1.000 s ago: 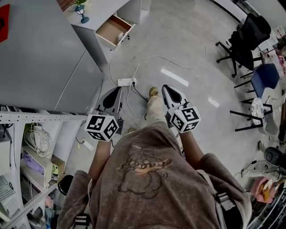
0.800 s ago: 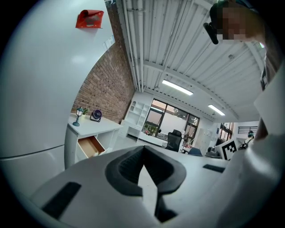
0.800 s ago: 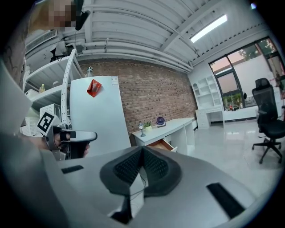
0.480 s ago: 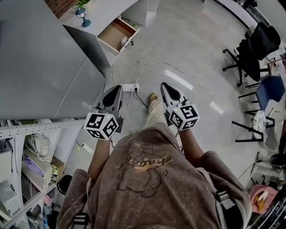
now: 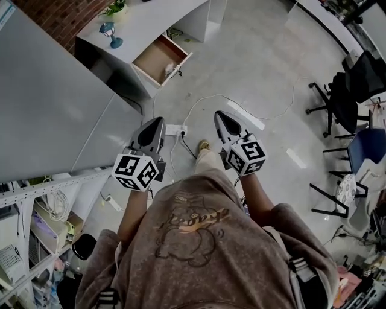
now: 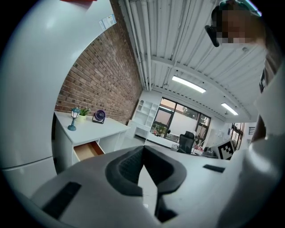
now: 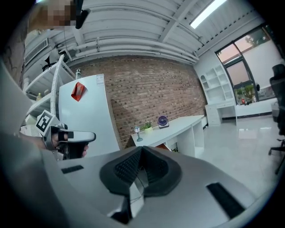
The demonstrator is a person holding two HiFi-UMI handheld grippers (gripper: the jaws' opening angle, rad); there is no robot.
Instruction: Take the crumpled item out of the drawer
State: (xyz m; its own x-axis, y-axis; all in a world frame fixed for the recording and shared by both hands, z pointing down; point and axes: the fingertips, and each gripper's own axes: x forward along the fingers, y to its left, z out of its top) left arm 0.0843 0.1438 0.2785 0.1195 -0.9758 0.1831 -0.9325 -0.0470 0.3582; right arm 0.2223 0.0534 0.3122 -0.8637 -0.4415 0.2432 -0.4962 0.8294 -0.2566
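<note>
1. Looking steeply down over a brown printed sweatshirt [image 5: 193,241] onto a glossy grey floor [image 5: 259,54].
2. Held out side by side and apart: left gripper [image 5: 158,121] and right gripper [image 5: 218,114], both tapering to closed tips.
3. Well ahead: a white desk [image 5: 151,18] with its drawer [image 5: 151,57] pulled open.
4. Inside, near the pulled-out end: a pale crumpled item [image 5: 169,68].
5. On the desktop: a blue lamp [image 5: 111,33] and a small plant [image 5: 116,8].
6. On the floor between the gripper tips: a white power strip [image 5: 174,129], with a looping cable [image 5: 241,107] beyond.
7. At left, a large grey cabinet [image 5: 54,114]; at right, black office chairs [image 5: 347,84].
</note>
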